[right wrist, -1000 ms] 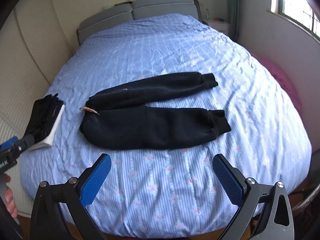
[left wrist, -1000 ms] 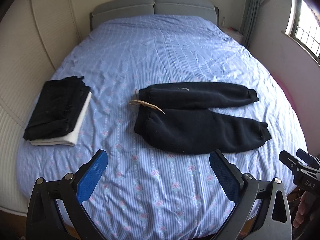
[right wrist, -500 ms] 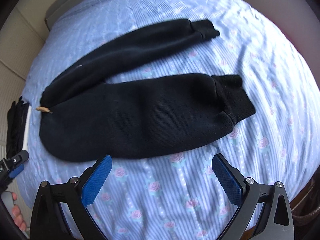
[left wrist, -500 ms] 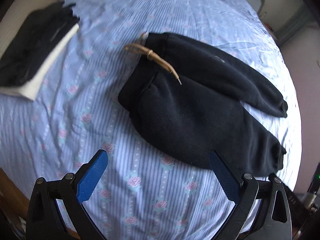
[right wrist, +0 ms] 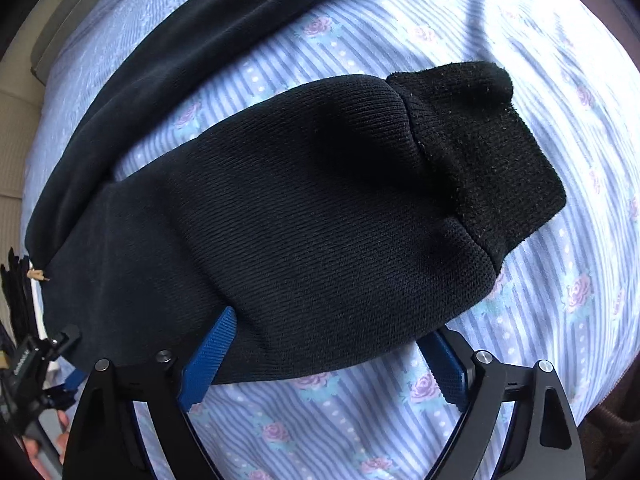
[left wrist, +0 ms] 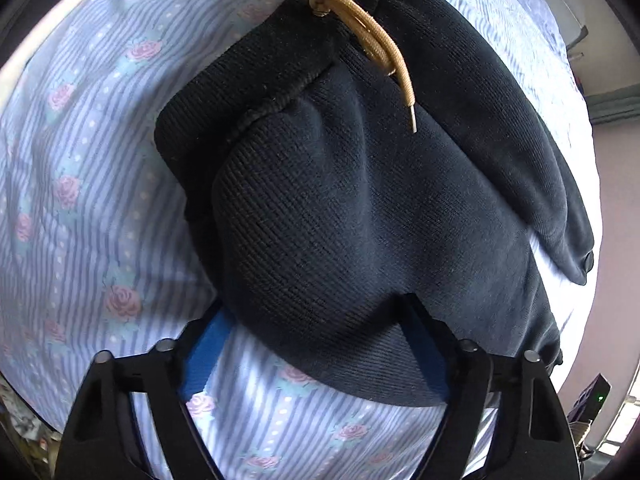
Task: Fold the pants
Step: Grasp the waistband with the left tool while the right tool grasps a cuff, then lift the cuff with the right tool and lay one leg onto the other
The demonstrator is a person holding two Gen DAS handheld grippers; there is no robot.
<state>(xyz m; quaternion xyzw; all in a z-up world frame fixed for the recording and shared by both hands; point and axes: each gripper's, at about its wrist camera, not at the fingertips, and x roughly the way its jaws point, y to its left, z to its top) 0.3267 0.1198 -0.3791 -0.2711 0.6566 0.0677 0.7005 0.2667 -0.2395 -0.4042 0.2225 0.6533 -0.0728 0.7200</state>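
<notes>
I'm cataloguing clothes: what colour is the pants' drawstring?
Tan, a golden brown drawstring knotted at the black pants waistband; clearest in the left wrist view.

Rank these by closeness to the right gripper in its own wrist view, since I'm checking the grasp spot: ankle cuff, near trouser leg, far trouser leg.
1. Near trouser leg: its edge lies between the closing fingers of the right gripper.
2. Ankle cuff: upper right.
3. Far trouser leg: top left.

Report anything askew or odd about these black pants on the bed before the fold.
The tan drawstring lies knotted and loose across the seat of the pants instead of at the waistband. The two legs splay apart, with striped sheet showing between them. Nothing looks torn or stained.
</notes>
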